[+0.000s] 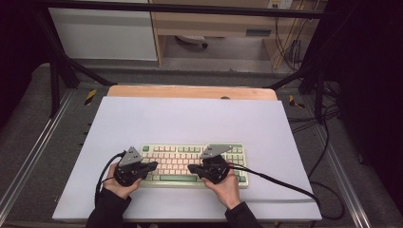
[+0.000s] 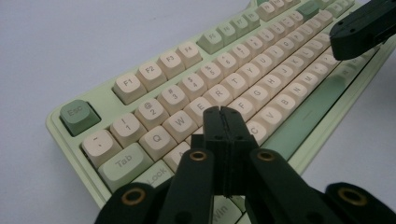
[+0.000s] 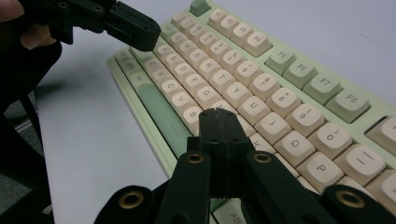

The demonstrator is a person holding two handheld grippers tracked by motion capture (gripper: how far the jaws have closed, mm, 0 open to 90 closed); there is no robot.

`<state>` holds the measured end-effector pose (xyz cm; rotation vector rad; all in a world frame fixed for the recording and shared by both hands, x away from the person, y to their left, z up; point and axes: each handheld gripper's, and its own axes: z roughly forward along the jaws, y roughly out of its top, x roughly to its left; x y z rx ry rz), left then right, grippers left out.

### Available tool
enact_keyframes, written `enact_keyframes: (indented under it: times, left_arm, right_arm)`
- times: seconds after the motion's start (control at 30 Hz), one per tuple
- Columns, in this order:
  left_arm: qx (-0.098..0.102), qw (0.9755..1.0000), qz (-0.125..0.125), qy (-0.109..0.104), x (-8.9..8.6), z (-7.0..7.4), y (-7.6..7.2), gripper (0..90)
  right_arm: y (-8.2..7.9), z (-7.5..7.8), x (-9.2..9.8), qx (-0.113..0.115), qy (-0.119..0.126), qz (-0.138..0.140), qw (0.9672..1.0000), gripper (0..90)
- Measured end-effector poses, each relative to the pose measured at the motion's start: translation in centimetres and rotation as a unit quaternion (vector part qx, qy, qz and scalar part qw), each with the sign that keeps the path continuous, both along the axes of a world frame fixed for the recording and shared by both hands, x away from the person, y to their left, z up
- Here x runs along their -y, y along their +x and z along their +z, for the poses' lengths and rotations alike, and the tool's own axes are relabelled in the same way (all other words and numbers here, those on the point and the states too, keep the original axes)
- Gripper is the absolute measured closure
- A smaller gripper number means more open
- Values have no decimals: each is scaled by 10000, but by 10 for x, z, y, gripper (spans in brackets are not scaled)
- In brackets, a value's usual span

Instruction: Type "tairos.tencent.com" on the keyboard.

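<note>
Left gripper [image 2: 223, 112]: two black jaws pressed together, nothing between them, tips over cream letter keys below E and R. Pale green plastic keyboard with cream and green keycaps [image 2: 261, 79] runs diagonally on light grey table surface [image 2: 70, 42]. Right gripper's black tip [image 2: 362, 30] hovers over far keys, top right.

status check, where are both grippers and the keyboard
Left gripper shut, empty, over the keyboard's left keys. Right gripper shut, empty, over the middle keys. Keyboard flat on white mat. Nothing in the way.
</note>
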<state>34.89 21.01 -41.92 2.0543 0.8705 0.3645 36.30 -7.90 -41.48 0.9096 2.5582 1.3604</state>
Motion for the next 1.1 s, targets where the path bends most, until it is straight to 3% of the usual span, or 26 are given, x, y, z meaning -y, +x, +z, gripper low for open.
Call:
enact_keyframes:
  times: [0.4,0.83,1.1]
  left_arm:
    - [-21,10000,-15,-2,0,-1,1,899]
    - [-4,10000,-13,7,0,0,0,899]
    - [4,10000,-11,-5,-1,0,0,899]
  right_arm:
    - [5,-11,-19,-118,-79,62,9999,900]
    - [7,-20,-25,-126,-247,89,9996,900]
    - [4,-12,-21,-49,-190,79,9998,900]
